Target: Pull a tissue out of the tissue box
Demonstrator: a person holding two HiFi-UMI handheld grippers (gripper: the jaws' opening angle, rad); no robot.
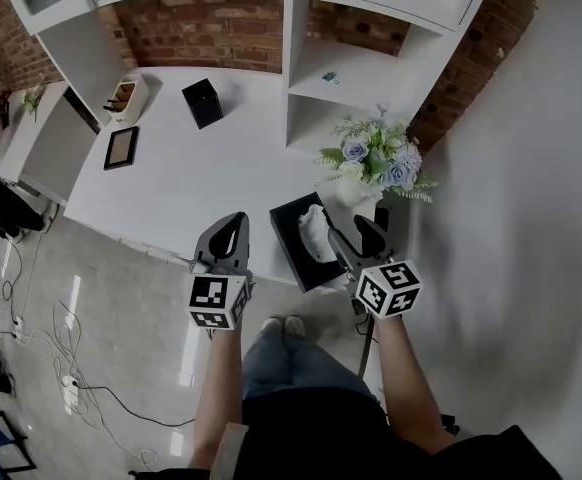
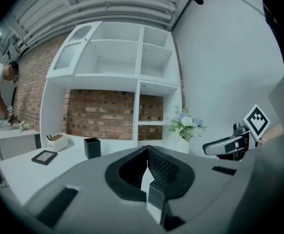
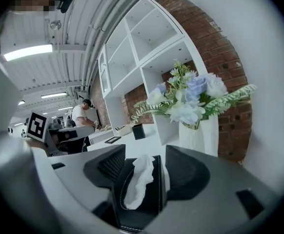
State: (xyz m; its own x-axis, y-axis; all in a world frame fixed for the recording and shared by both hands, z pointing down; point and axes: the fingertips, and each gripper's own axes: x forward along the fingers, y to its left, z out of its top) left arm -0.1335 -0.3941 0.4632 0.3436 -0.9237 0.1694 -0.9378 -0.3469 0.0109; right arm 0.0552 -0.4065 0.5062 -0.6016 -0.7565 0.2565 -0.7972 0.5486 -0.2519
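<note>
A black leather tissue box (image 1: 293, 246) lies at the near edge of the white table (image 1: 191, 188), with a white tissue (image 1: 316, 233) sticking up from its slot. My right gripper (image 1: 354, 236) hangs just over the box's right side. In the right gripper view its jaws stand open above the tissue box (image 3: 149, 204), with the tissue (image 3: 137, 182) between and below them, untouched. My left gripper (image 1: 235, 220) hovers left of the box at the table's edge. In the left gripper view the left gripper (image 2: 147, 149) is shut with nothing in it.
A white vase of blue and white flowers (image 1: 373, 163) stands right behind the box. A black cube-shaped cup (image 1: 202, 102), a small picture frame (image 1: 121, 147) and a white holder (image 1: 126, 95) sit farther left. White shelving (image 1: 351, 78) backs the table. A person (image 3: 81, 113) stands far off.
</note>
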